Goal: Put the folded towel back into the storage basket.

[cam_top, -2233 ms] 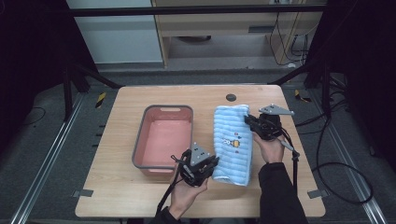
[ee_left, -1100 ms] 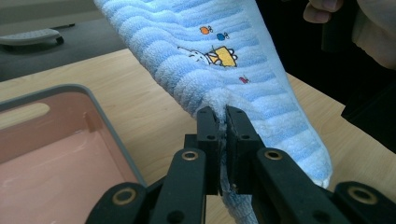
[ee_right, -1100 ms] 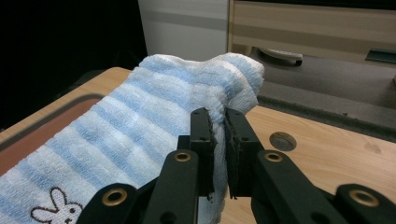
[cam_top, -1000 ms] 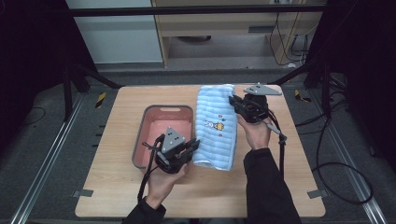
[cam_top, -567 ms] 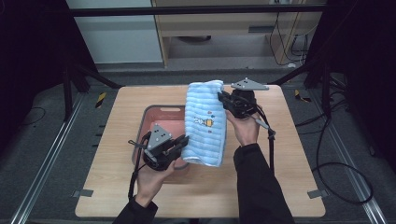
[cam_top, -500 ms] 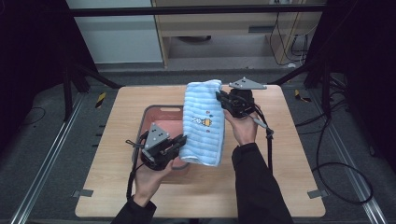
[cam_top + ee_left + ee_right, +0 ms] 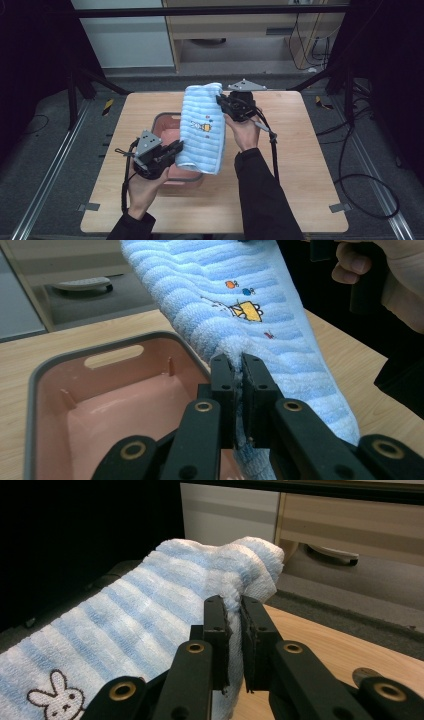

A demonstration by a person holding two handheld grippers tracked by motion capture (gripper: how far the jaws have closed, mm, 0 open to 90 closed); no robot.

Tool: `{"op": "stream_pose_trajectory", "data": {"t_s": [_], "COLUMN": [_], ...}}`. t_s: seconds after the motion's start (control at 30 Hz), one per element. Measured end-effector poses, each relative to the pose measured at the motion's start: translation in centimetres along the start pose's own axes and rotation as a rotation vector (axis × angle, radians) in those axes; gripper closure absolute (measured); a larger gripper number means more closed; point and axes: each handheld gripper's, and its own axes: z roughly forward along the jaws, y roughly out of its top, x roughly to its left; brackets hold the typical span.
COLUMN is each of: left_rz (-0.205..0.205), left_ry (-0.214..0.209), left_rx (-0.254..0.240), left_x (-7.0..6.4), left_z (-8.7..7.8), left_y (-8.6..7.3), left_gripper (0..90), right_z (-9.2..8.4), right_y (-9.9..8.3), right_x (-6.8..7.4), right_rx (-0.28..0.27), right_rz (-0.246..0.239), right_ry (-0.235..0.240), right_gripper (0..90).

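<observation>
Overhead, a fluffy blue-striped towel (image 7: pixel 204 127) hangs stretched above the pink plastic bin (image 7: pixel 165 131) on the wooden counter (image 7: pixel 300 165), its near edge clenched in the left gripper (image 7: pixel 176 148), its far corner in the right gripper (image 7: pixel 220 100).

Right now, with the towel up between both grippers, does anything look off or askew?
Nothing stands out. The blue striped towel hangs folded over the pink bin, pinched at its near edge by the left gripper and at its far corner by the right gripper. It slopes because the right gripper is higher. The bin looks empty.
</observation>
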Motion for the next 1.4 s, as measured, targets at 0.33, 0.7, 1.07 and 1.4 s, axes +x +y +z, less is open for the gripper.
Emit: {"op": "stream_pose_trajectory", "data": {"t_s": [0.33, 0.7, 1.07, 1.4], "left_rz": [-0.024, -0.035, -0.031, -0.038], "left_ry": [0.046, 0.087, 0.128, 0.144], "left_rx": [-0.004, 0.017, 0.058, 0.095], "left_x": [2.3, 4.3, 4.9, 5.6], "left_z": [-1.3, -1.4, -0.6, 0.3], "left_y": [-0.4, -1.3, -2.4, -3.6], "left_gripper": [85.2, 85.2, 85.2, 85.1], "right_z": [2.3, 4.7, 7.2, 8.6], "right_y": [0.5, 0.5, -0.5, -1.6], "right_x": [1.9, 3.4, 3.9, 4.0], "right_rx": [-0.007, -0.002, 0.031, 0.063], "right_rz": [-0.010, -0.022, -0.017, -0.019], "right_ry": [0.026, 0.052, 0.066, 0.071], "right_gripper": [83.0, 83.0, 83.0, 83.0]}}
